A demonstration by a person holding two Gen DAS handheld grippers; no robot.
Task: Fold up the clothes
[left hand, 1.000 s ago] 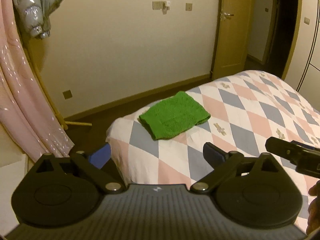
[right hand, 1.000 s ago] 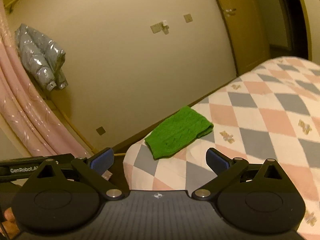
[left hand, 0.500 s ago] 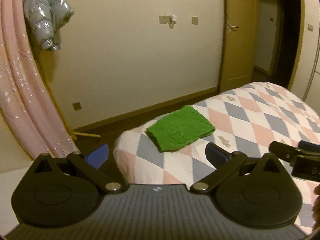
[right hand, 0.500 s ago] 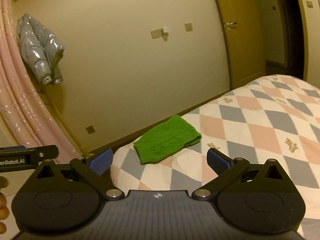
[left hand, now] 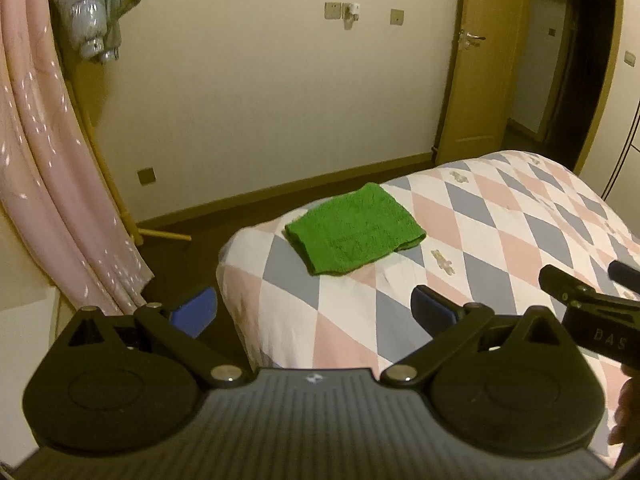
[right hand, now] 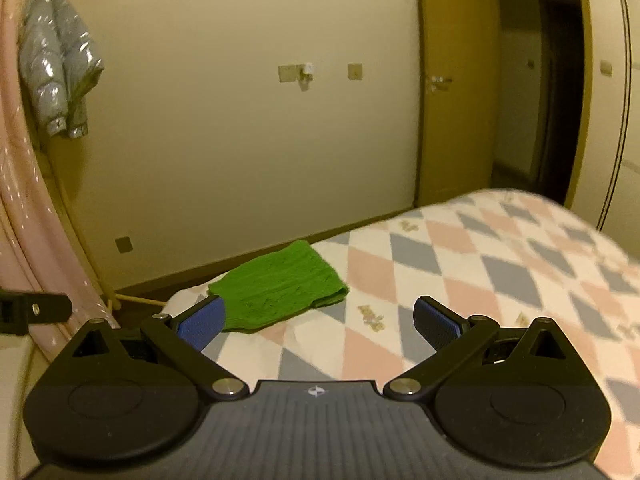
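A green knitted garment [left hand: 354, 228] [right hand: 280, 290] lies folded into a neat rectangle on the near corner of the bed [left hand: 500, 216] [right hand: 480, 248], which has a pink, grey and white diamond quilt. My left gripper [left hand: 314, 306] is open and empty, held back from the bed's corner, well short of the garment. My right gripper [right hand: 318, 318] is open and empty too, hovering over the quilt just short of the garment. The right gripper's tip [left hand: 592, 308] shows at the right edge of the left wrist view; the left one's tip [right hand: 36, 308] shows at the left edge of the right wrist view.
A pink curtain [left hand: 52, 184] hangs at the left with a silver puffer jacket [left hand: 96, 4] on a wooden stand above it. A cream wall with sockets lies behind the bed. A wooden door [left hand: 480, 72] and a dark doorway [left hand: 576, 72] stand at the right. Dark floor lies between bed and wall.
Both grippers have drawn back and lifted away from the folded garment, still open and empty. The right wrist view has swung so more of the wall and doorway shows.
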